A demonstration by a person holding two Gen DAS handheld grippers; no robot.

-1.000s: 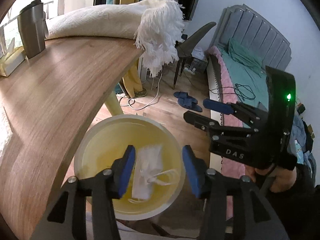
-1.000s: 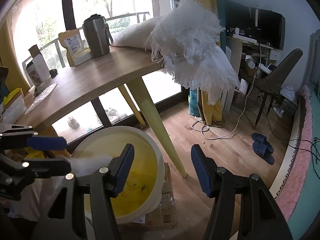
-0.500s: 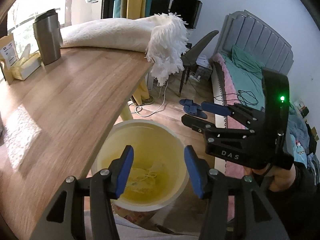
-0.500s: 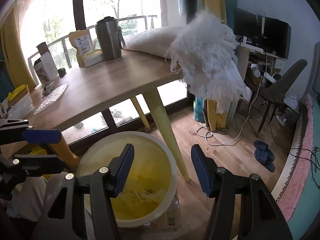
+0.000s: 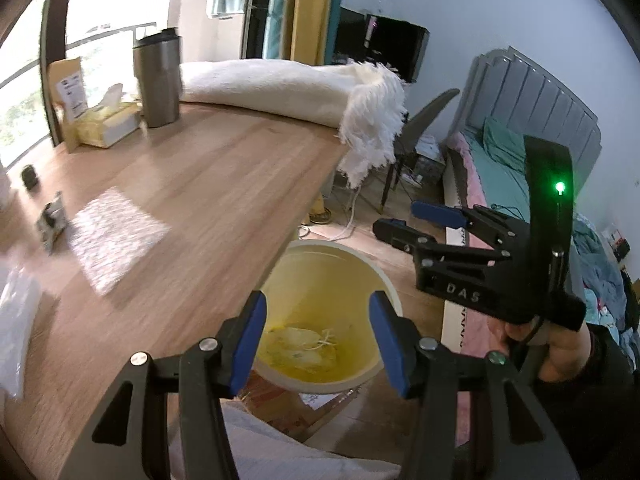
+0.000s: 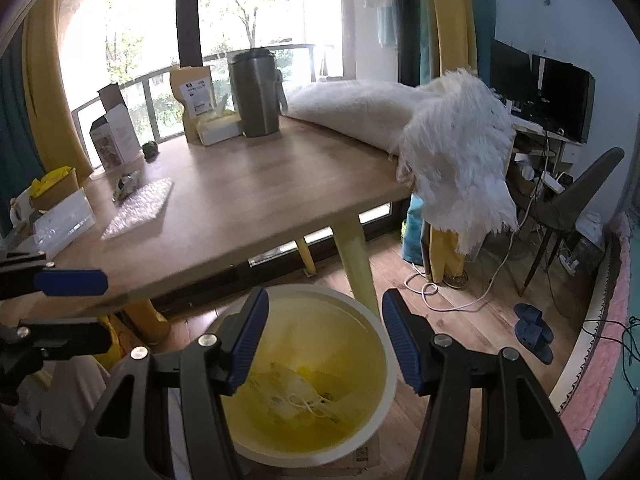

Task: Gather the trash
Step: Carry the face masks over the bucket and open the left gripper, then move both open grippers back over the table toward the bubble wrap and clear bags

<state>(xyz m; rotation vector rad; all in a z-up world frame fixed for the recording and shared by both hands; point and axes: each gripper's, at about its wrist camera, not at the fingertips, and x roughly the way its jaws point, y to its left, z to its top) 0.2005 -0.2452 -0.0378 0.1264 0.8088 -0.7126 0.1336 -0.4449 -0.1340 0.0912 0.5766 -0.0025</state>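
Currently: both grippers are hovering half-spread and empty, left gripper (image 5: 316, 334) and right gripper (image 6: 324, 340), over the yellow-lined trash bin (image 6: 384, 364). Face mask (image 6: 304, 394) is lying inside. Next item, probably: bubble wrap (image 6: 138, 210) on wooden table (image 6: 256, 200).

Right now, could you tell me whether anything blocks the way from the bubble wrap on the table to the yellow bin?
Nothing visible does: bare table lies between the bubble wrap and the edge, and the yellow bin below stands open-topped.
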